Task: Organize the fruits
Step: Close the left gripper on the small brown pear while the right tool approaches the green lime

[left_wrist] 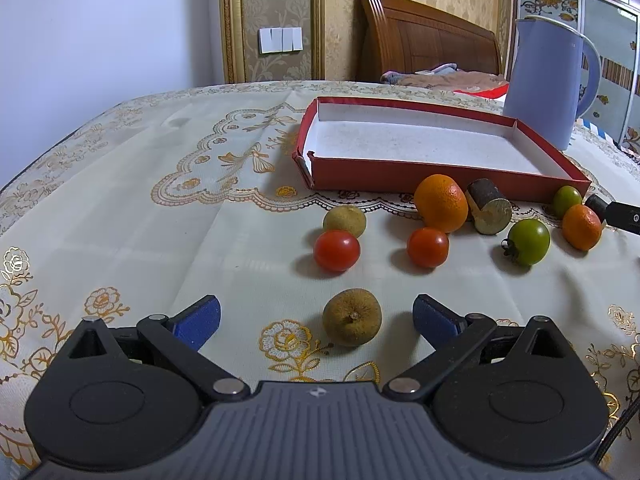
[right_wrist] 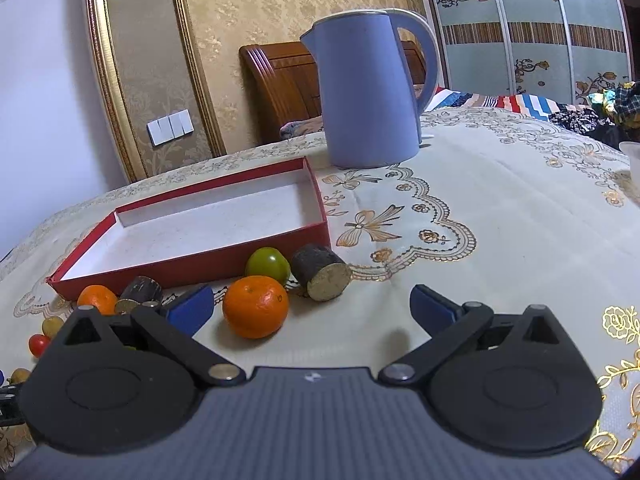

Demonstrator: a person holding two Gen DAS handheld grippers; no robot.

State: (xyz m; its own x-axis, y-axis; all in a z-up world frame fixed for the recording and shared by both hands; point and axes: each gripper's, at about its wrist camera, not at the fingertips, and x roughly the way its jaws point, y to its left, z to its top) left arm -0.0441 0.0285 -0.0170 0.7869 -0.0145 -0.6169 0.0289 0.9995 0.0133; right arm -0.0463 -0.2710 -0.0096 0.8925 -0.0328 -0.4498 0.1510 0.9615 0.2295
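Observation:
A shallow red box (left_wrist: pixel 440 171) with a white inside lies empty on the table; it also shows in the right wrist view (right_wrist: pixel 192 265). In front of it lie an orange (left_wrist: pixel 441 202), two red tomatoes (left_wrist: pixel 336 250) (left_wrist: pixel 427 247), a green tomato (left_wrist: pixel 529 241), a small mandarin (left_wrist: pixel 582 227) and a brown longan (left_wrist: pixel 344 221). My left gripper (left_wrist: pixel 316 318) is open, with a brown longan (left_wrist: pixel 352 317) between its fingers, untouched. My right gripper (right_wrist: pixel 310 306) is open, with a mandarin (right_wrist: pixel 256 306) just inside its left finger. A green tomato (right_wrist: pixel 268 266) sits behind that mandarin.
A blue kettle (right_wrist: pixel 370 92) stands behind the box on the right; it also shows in the left wrist view (left_wrist: pixel 548 80). Two dark cane stubs (right_wrist: pixel 320 272) (right_wrist: pixel 140 292) lie among the fruit. A bed headboard (left_wrist: pixel 424 36) stands beyond the table. A white cup edge (right_wrist: pixel 634 164) shows at far right.

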